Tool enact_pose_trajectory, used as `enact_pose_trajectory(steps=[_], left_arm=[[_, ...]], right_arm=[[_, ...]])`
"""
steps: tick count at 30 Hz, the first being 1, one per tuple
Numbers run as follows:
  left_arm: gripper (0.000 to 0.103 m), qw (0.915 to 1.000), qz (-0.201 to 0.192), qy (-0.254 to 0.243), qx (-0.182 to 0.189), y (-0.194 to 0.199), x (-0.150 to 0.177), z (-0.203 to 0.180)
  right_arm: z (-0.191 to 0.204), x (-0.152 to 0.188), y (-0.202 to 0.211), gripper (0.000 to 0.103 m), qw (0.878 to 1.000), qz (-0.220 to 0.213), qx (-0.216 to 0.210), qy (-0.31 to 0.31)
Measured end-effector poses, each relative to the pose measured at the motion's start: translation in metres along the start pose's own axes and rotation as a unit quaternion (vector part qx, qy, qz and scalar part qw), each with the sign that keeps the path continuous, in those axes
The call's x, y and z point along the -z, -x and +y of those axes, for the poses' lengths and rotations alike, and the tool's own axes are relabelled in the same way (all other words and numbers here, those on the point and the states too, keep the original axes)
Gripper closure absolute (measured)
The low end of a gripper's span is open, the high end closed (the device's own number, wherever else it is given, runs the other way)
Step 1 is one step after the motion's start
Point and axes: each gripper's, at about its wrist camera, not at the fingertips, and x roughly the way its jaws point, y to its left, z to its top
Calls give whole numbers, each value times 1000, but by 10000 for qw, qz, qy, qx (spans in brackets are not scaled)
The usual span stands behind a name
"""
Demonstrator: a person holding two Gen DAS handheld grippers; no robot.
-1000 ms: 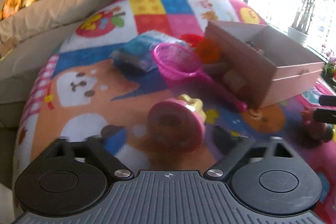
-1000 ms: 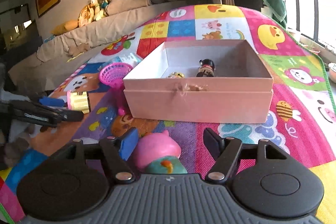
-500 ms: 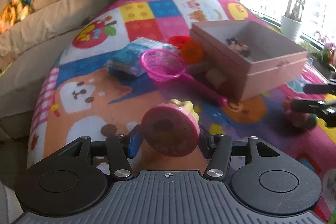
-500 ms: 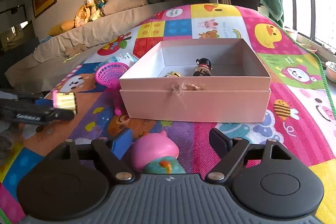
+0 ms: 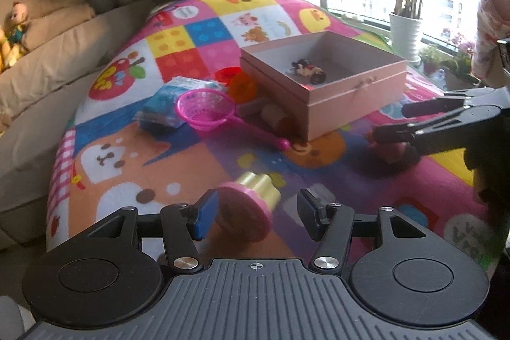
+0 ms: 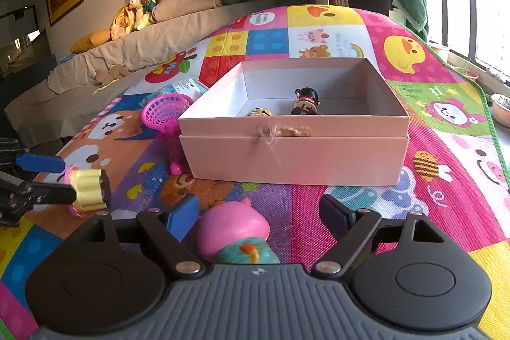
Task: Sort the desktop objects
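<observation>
Holding the stamp loosely in our left hand-held gripper: only one pad looks in contact, so it may slip before the box. Our right hand-held gripper is spread wide around the pig on the mat, nothing gripped. Box holds two small figures.
</observation>
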Motion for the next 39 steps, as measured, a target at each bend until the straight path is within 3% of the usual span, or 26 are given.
enact_pose_trajectory(steps=[4,6,9,11,13,21,28,34,39], left_arm=[[25,9998,80,165,-95,-7,8,12],[17,9995,50,299,30,-13,13,20],[19,9982,9,508,312,-27,18,29],[27,9964,25,656,534,-37,19,33],[43,9955,99,714,616,-43,19,33],[43,9998,131,154,82,-6,10,20],[42,9993,219,-262,128,2,5,2],[41,9990,325,-252,163,-4,10,1],[30,9989,396,-159,210,-8,19,3]], right_arm=[[0,0,0,18,10000,-21,15,7],[1,0,0,17,10000,-15,12,16],[1,0,0,17,10000,0,-3,47],[1,0,-1,17,10000,12,-3,64],[2,0,0,17,10000,11,11,73],[1,0,-1,17,10000,44,-16,47],[2,0,0,14,10000,19,-1,46],[2,0,0,14,10000,18,-12,53],[5,0,0,13,9998,55,-83,199]])
